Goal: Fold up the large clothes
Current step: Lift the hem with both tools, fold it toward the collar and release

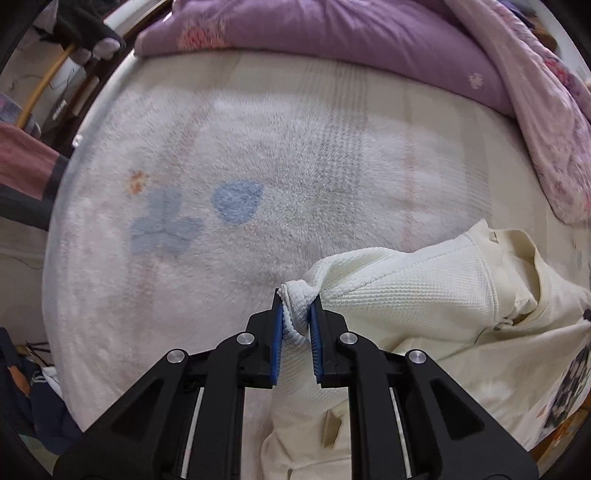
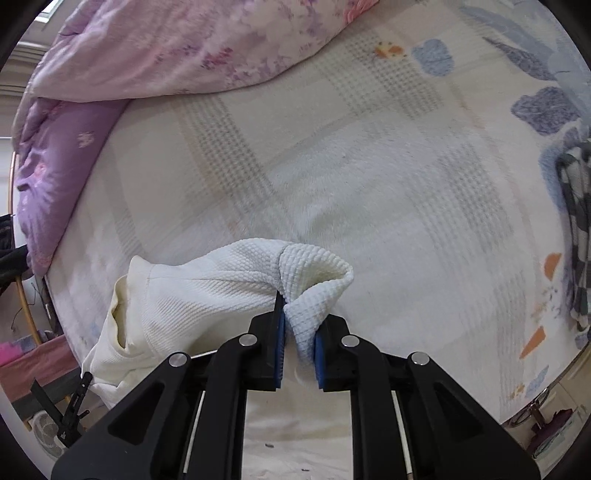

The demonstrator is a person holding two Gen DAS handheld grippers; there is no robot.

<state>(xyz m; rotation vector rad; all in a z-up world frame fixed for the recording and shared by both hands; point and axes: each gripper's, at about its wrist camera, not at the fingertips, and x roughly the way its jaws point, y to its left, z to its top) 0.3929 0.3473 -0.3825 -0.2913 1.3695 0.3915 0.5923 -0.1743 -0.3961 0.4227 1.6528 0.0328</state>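
A cream waffle-knit garment (image 1: 413,291) hangs between my two grippers above a bed. My left gripper (image 1: 297,308) is shut on a bunched corner of it; the cloth runs off to the right and down below the fingers. In the right wrist view the same garment (image 2: 207,291) stretches to the left, with a sleeve or collar opening at its far left. My right gripper (image 2: 300,317) is shut on another bunched corner, which folds over the fingertips. The blue pads (image 2: 281,334) pinch the fabric.
A white fleecy blanket (image 1: 258,166) with blue and orange shapes covers the bed (image 2: 388,206). A purple and pink floral duvet (image 1: 332,33) is heaped along the far side, also in the right wrist view (image 2: 166,48). A checked cloth (image 2: 576,229) lies at the right edge.
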